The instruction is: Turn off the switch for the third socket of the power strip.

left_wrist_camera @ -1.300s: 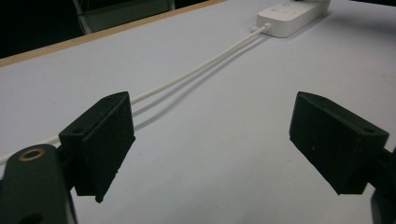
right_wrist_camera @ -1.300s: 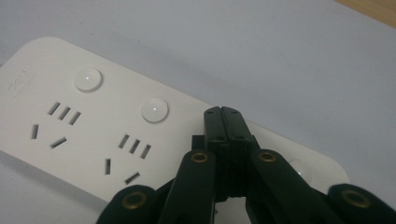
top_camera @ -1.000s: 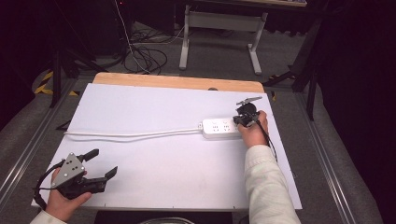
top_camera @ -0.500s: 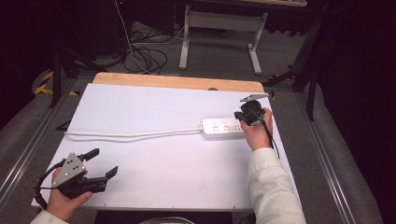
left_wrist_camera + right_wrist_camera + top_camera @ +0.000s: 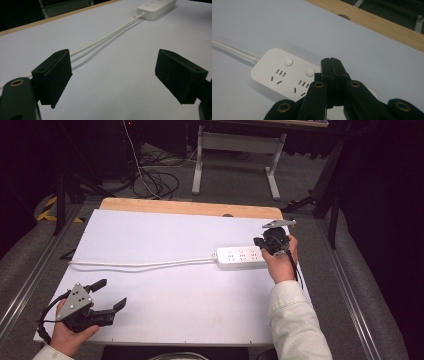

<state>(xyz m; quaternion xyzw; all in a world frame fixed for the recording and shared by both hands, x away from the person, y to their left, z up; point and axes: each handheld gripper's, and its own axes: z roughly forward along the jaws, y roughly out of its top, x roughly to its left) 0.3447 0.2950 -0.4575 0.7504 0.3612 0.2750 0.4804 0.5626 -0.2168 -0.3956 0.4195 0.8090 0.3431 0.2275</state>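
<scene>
Power strip point(image 5: 241, 257): white, glossy, rounded, on matte white table point(image 5: 165, 295).
Right gripper point(image 5: 331, 66) jaws pressed together above it; left gripper point(image 5: 109, 295) spread wide.

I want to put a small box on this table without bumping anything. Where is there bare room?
Bare white tabletop lies between the wooden far edge and the thin white cable, and again between that cable and the near edge, right of the open left gripper. It is crowded at the right, where the shut right gripper sits over the white three-outlet power strip.
</scene>
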